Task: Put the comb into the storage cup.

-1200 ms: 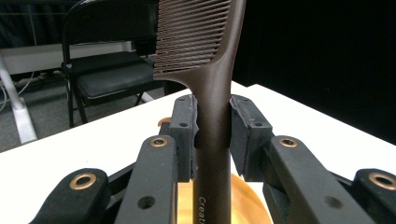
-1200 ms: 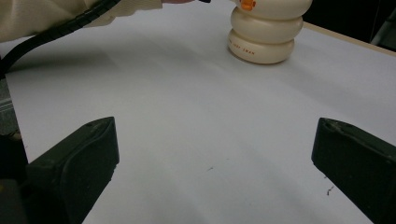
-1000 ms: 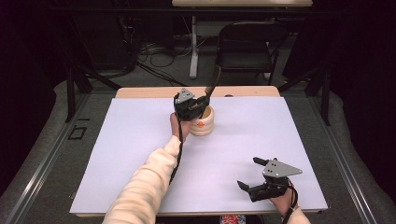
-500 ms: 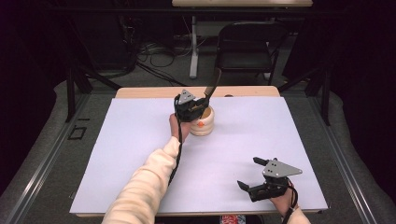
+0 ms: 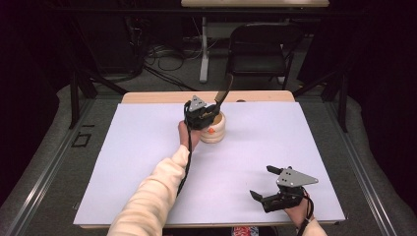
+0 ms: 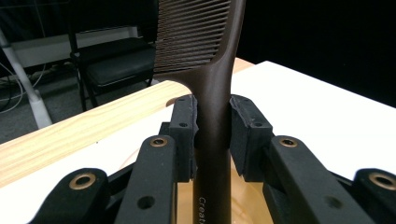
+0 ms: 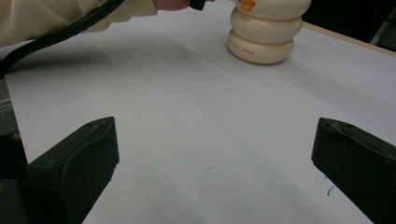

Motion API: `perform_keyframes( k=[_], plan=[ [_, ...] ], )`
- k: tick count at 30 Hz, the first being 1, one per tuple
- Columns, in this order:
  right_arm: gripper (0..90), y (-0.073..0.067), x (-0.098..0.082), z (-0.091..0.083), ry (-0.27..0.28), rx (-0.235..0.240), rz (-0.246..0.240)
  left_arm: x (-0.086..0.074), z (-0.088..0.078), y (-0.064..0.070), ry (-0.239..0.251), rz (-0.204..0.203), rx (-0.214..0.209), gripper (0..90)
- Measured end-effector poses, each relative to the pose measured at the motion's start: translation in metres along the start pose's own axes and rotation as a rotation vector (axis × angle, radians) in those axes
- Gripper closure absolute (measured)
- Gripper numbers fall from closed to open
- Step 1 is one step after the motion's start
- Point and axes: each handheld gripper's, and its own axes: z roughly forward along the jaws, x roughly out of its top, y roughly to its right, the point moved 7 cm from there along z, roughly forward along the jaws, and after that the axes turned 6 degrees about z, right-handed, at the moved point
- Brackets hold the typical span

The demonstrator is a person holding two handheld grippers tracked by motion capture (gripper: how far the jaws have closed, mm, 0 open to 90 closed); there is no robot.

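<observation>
Between the left fingers (image 6: 184, 135): comb (image 6: 212, 112), clamped.

white-covered table (image 5: 147, 147) bears a cream ribbed holder (image 5: 216, 132)

Dark brown comb (image 6: 205, 42) with pale lettering on its handle; cream ribbed holder (image 5: 216, 130) with an orange spot and faint brown lettering; black left gripper (image 5: 200, 114) and right gripper (image 5: 263, 186), each with a grey plate; white table (image 5: 255, 142) with a light wood edge; cream sleeve (image 5: 152, 196).
</observation>
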Motion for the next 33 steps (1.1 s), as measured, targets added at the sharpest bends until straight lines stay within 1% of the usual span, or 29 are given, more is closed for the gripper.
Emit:
perform_keyframes(
  k=[5, 8, 10, 16, 18, 20, 21, 22, 23, 25, 26, 27, 29, 30, 31, 32, 33],
  plan=[
    [0.2, 0.000, 0.000, 0.000, 0.001, 0.000, -0.001, -0.002, -0.001, 0.000, -0.003, -0.001, 0.009, 72.0],
    [0.3, 0.000, 0.000, 0.000, 0.001, 0.000, -0.001, -0.003, -0.001, 0.001, -0.009, 0.006, 0.012, 71.9],
    [0.3, 0.000, 0.000, 0.000, 0.000, 0.000, -0.002, -0.005, -0.001, 0.001, -0.016, 0.019, 0.016, 71.9],
    [0.2, 0.000, 0.000, 0.000, 0.002, -0.001, -0.002, -0.007, -0.002, 0.002, -0.025, 0.018, 0.018, 71.6],
    [0.3, 0.000, 0.000, 0.000, 0.001, 0.000, 0.000, -0.009, -0.003, 0.003, -0.042, 0.031, 0.030, 71.4],
    [0.3, -0.001, 0.000, 0.000, 0.000, 0.000, 0.000, -0.009, -0.004, 0.004, -0.043, 0.034, 0.026, 71.2],
    [0.3, -0.001, 0.000, 0.000, 0.001, 0.000, -0.002, -0.008, -0.006, 0.005, -0.029, 0.036, 0.015, 67.8],
    [0.3, -0.001, 0.000, 0.000, 0.001, 0.000, -0.002, -0.008, -0.007, 0.006, -0.035, 0.041, 0.013, 67.8],
    [0.3, -0.001, 0.000, 0.000, 0.002, 0.001, -0.003, -0.007, -0.009, 0.007, -0.036, 0.043, 0.009, 61.3],
    [0.3, -0.001, 0.000, 0.000, 0.003, 0.000, -0.003, -0.005, -0.013, 0.008, -0.019, 0.043, -0.001, 56.0],
    [0.3, -0.001, 0.000, 0.000, 0.002, 0.001, -0.002, -0.004, -0.016, 0.008, -0.019, 0.046, 0.005, 51.5],
    [0.3, -0.001, 0.000, 0.000, 0.002, 0.001, -0.002, -0.003, -0.018, 0.009, -0.013, 0.043, -0.005, 48.1],
    [0.3, -0.001, 0.000, 0.000, 0.002, 0.001, -0.003, -0.002, -0.024, 0.009, -0.003, 0.045, -0.020, 47.6],
    [0.3, -0.001, 0.000, 0.000, 0.002, 0.001, -0.003, -0.001, -0.027, 0.009, -0.009, 0.055, -0.019, 46.1],
    [0.3, -0.001, 0.001, 0.000, 0.003, 0.000, -0.003, -0.001, -0.030, 0.010, -0.014, 0.059, -0.021, 41.5],
    [0.3, -0.001, 0.001, 0.000, 0.003, 0.000, -0.002, -0.002, -0.035, 0.011, -0.024, 0.067, -0.017, 39.3],
    [0.3, -0.001, 0.001, 0.000, 0.003, 0.000, -0.002, -0.002, -0.035, 0.011, -0.024, 0.067, -0.017, 36.1]
  ],
)
